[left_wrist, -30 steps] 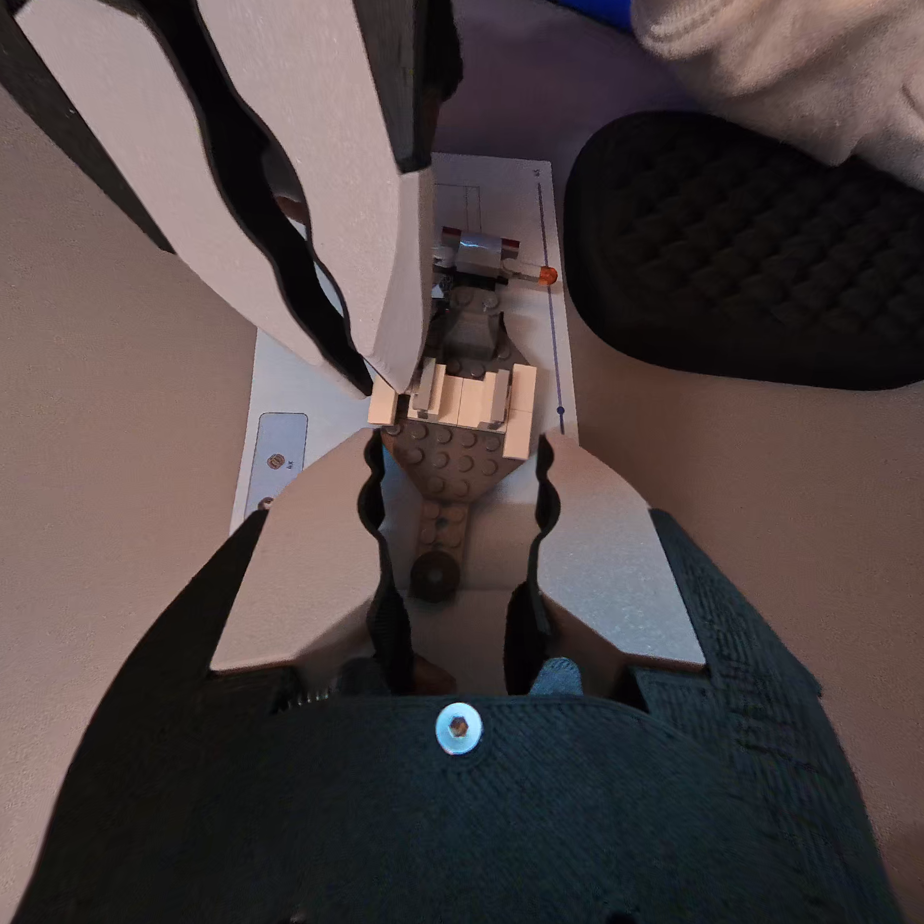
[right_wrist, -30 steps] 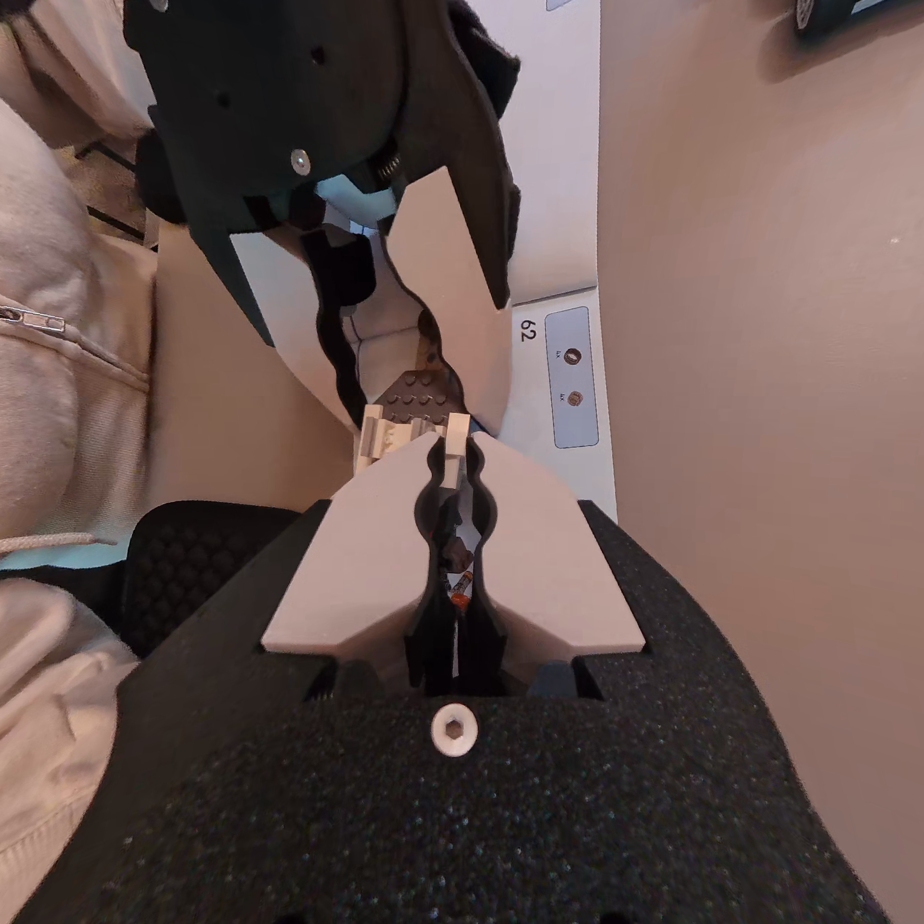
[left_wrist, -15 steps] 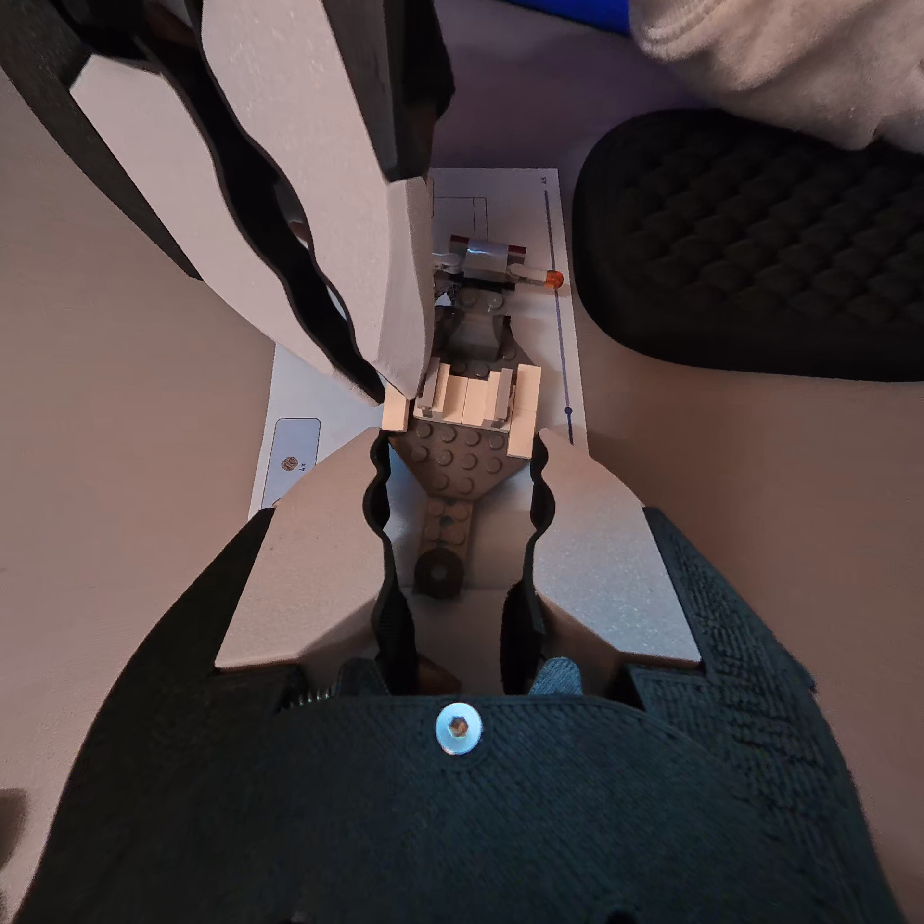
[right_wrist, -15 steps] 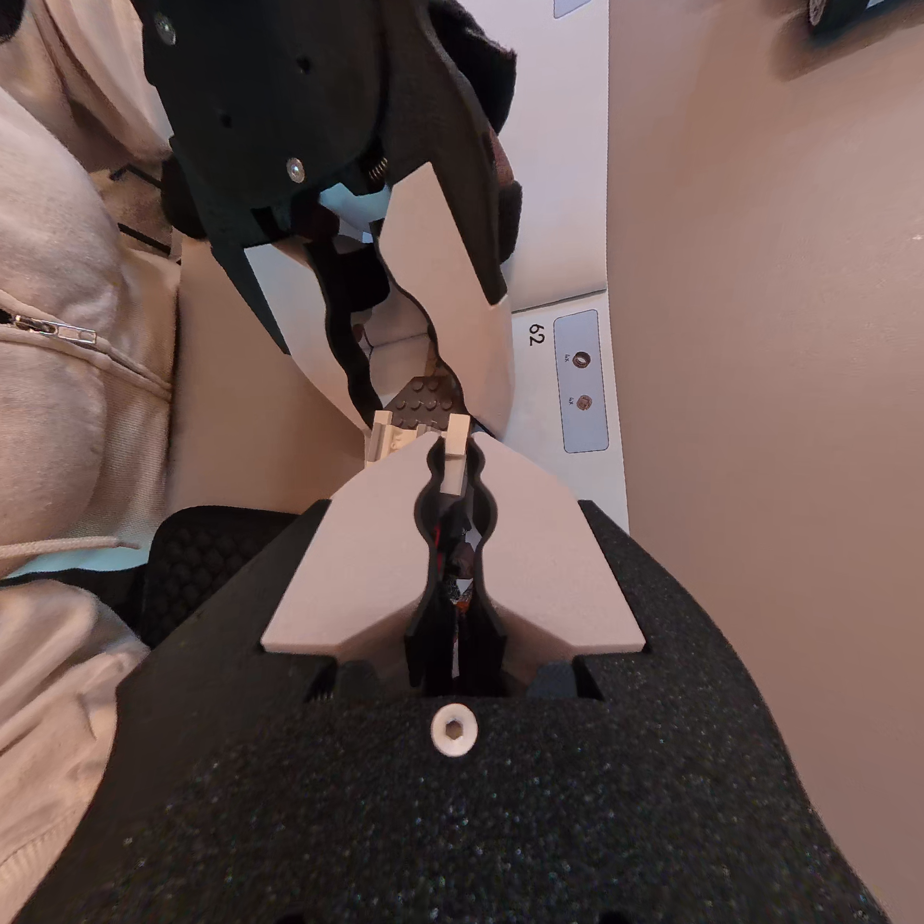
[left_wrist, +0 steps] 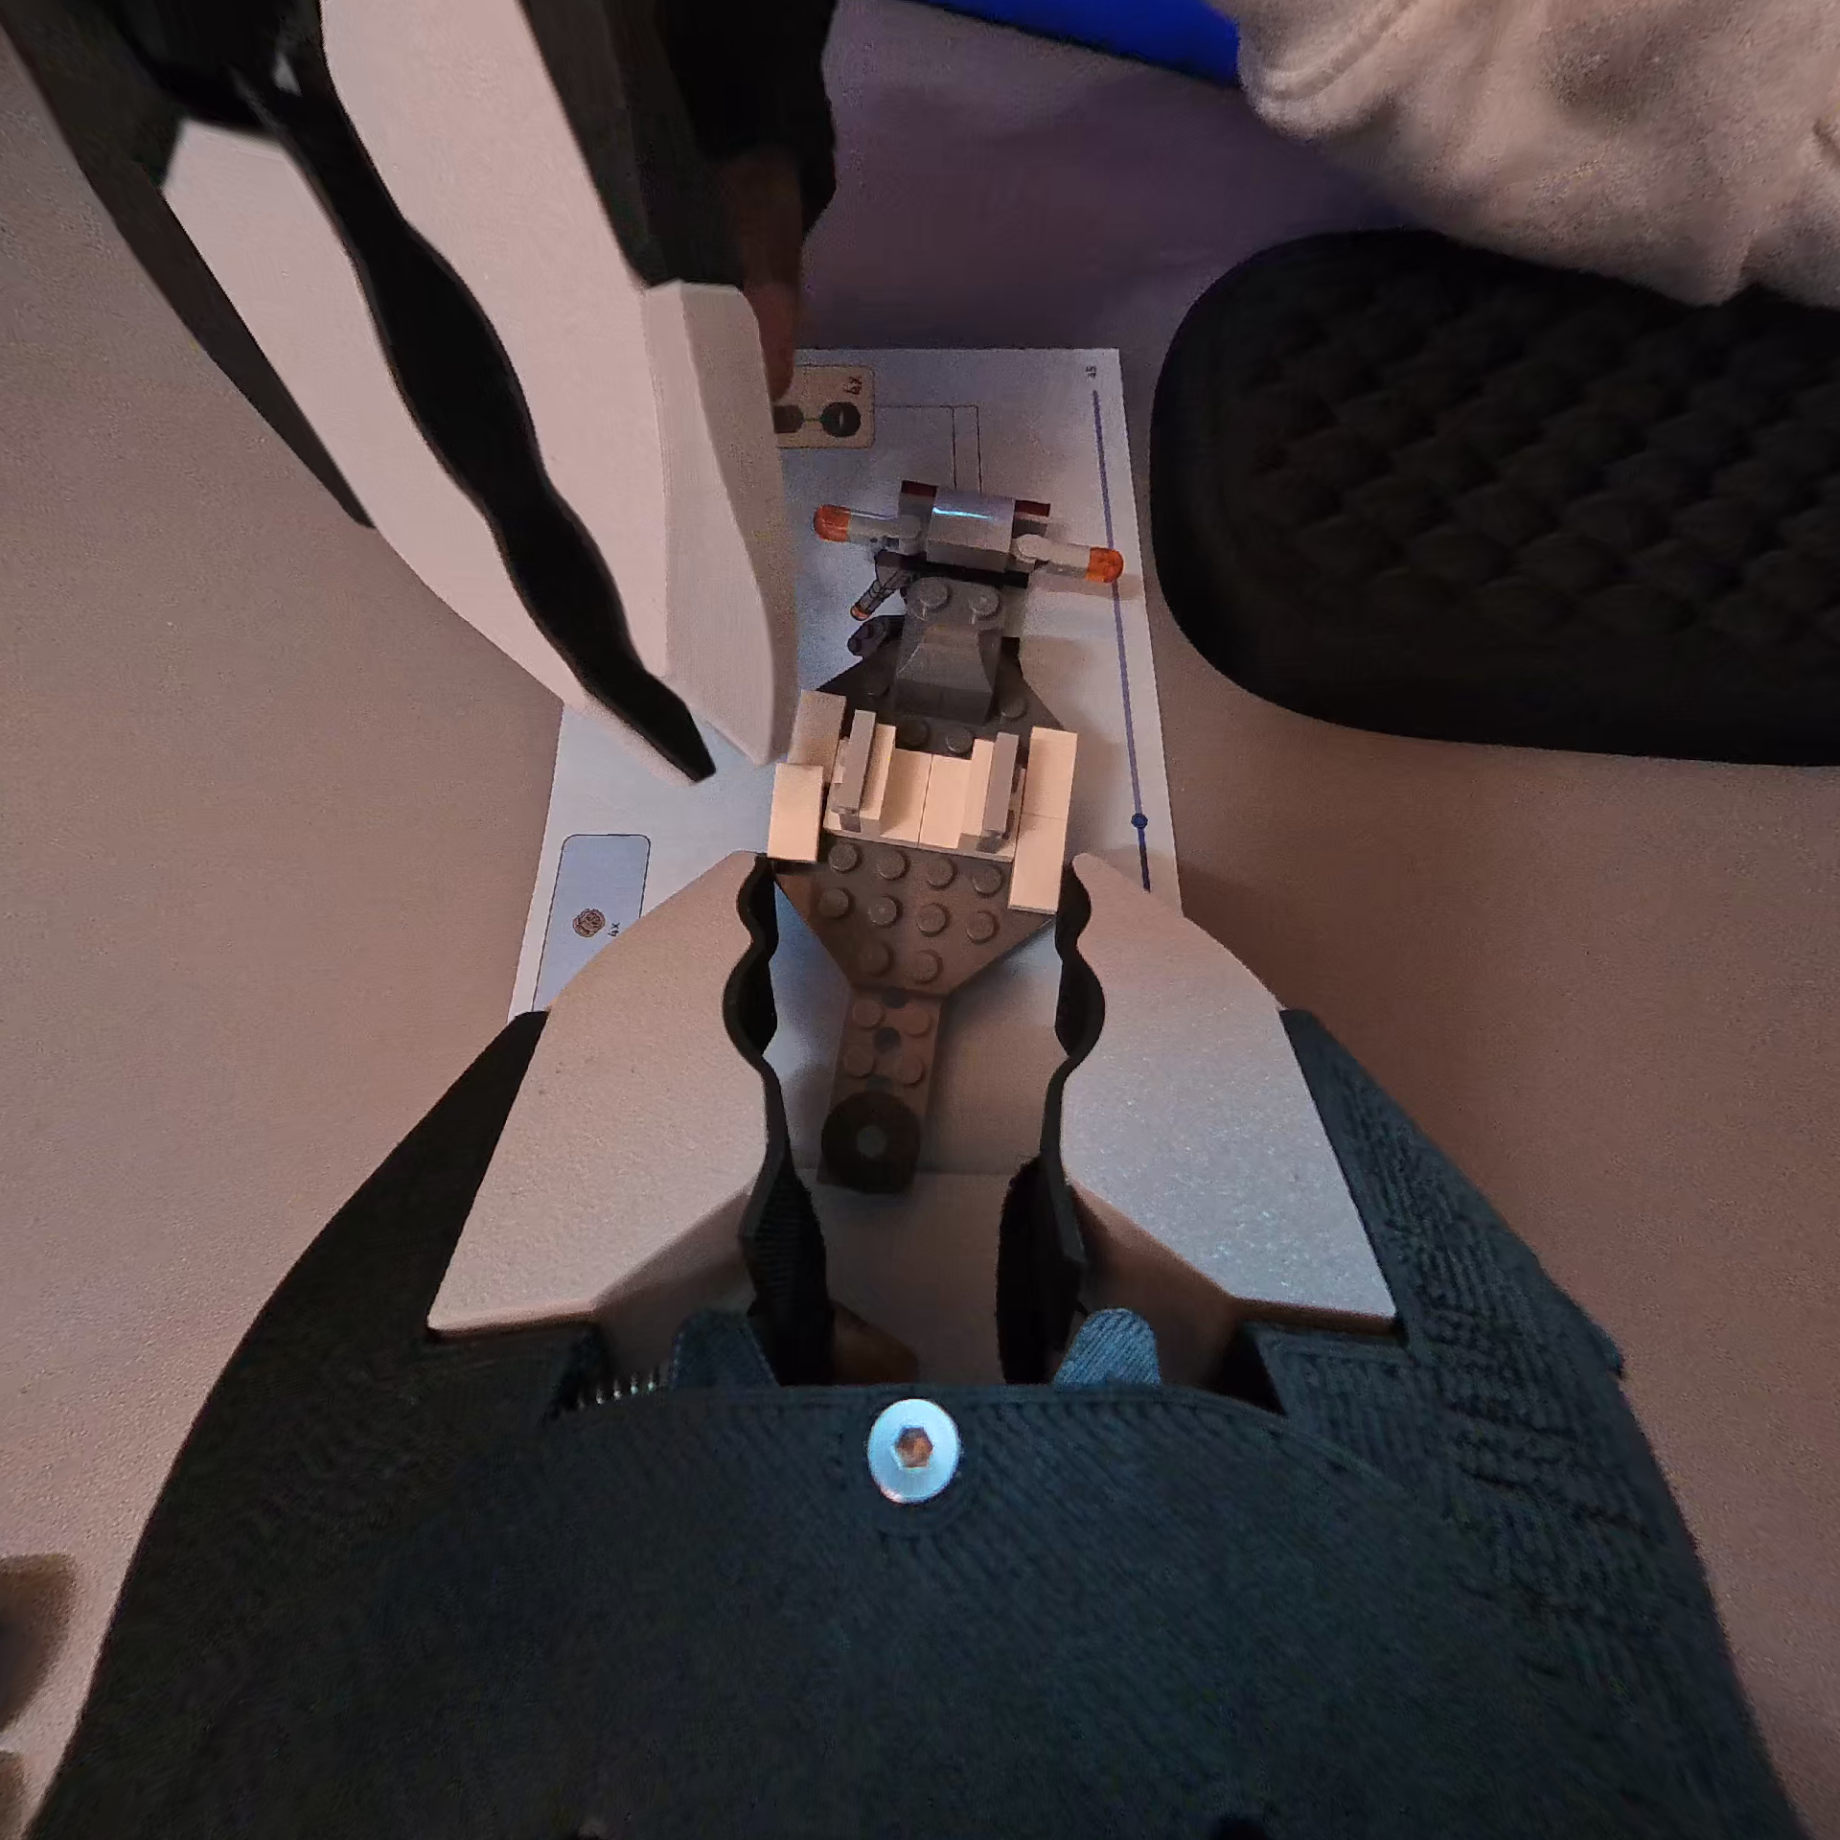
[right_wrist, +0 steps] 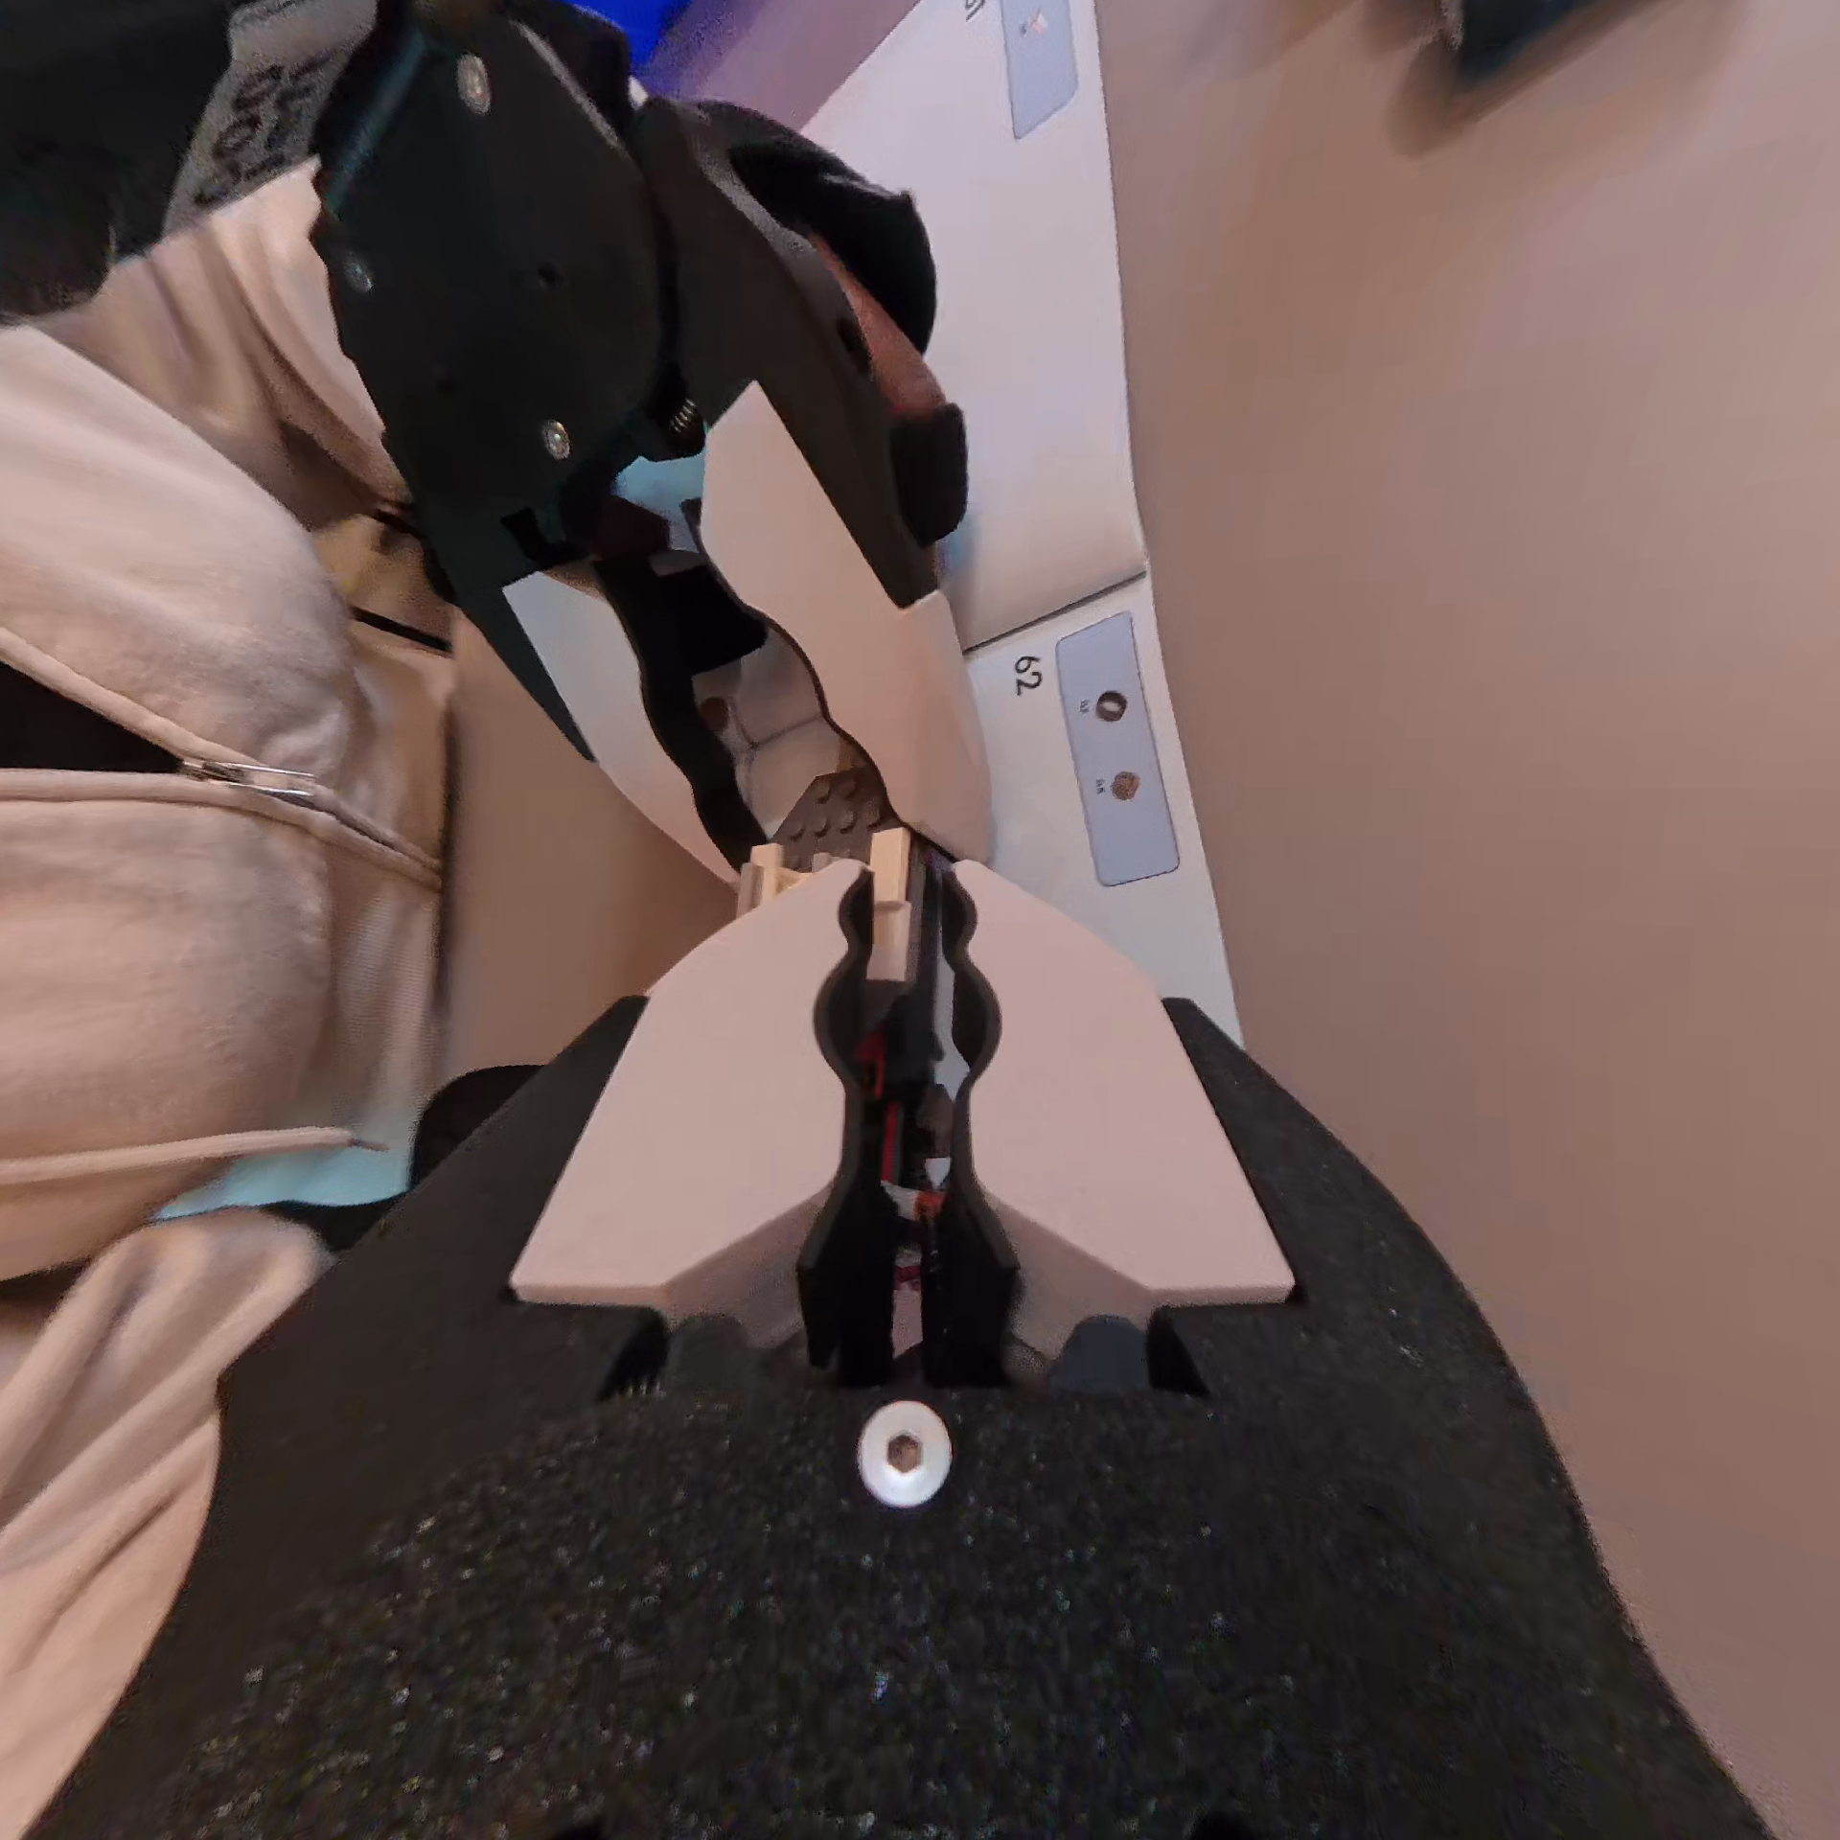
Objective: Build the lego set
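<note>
A grey and tan lego model (left_wrist: 896, 926) with orange-tipped rods lies on an open instruction booklet (left_wrist: 1090, 697). My left gripper (left_wrist: 916, 871) straddles the model's grey studded plate, and its fingertips (left_wrist: 1095, 886) sit against the tan side bricks, holding it. My right gripper (left_wrist: 737, 757) comes in from the upper left, shut and empty, with its tip just beside the left tan brick (left_wrist: 797, 811). In the right wrist view my right gripper (right_wrist: 901, 871) points at that tan brick (right_wrist: 889, 856). The left gripper (right_wrist: 846, 851) stands opposite, over the model (right_wrist: 841, 811).
A black textured pad (left_wrist: 1494, 498) lies right of the booklet. A person's cream sleeve (left_wrist: 1543, 129) is above it, and their cream jacket (right_wrist: 199, 697) fills the left of the right wrist view. The beige table (left_wrist: 249, 797) surrounds the booklet (right_wrist: 1035, 498). The grippers are tip to tip, or close to it.
My right gripper has drawn back up and left off the model, uncovering the left orange-tipped rod. The left gripper and the model have barely moved.
</note>
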{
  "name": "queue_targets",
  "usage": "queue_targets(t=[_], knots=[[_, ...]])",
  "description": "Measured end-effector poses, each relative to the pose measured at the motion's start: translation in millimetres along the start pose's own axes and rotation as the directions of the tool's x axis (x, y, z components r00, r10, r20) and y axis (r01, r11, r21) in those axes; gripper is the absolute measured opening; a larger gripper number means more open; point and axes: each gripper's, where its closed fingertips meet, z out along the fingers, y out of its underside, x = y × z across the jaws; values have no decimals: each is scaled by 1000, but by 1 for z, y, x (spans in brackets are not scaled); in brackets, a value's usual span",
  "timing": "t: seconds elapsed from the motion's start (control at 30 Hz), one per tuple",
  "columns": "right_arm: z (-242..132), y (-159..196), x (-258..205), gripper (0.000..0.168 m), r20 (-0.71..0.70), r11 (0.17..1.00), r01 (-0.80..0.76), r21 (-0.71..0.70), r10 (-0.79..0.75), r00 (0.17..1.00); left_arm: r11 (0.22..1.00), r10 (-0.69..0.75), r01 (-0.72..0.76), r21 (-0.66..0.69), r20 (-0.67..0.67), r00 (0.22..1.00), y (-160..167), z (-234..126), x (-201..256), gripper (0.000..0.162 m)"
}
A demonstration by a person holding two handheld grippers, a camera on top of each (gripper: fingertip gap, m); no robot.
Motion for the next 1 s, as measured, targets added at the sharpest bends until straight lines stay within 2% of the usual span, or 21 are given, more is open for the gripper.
queue_targets(t=[0.1,0.37,0.7,1.0], knots=[[4,1,-4,15,119,995,-101,15,98,988,1000,5,-5,-1,3,1000,0,0,0,54],[6,4,1,19,254,960,-277,47,256,933,1000,12,-12,-3,6,1000,1,0,0,54],[11,10,-2,9,296,958,-285,6,271,916,1000,15,-15,-2,14,1000,1,0,-1,54],[11,11,-4,9,321,961,-276,-8,264,910,1000,15,-15,-5,13,1000,1,0,-1,56]])
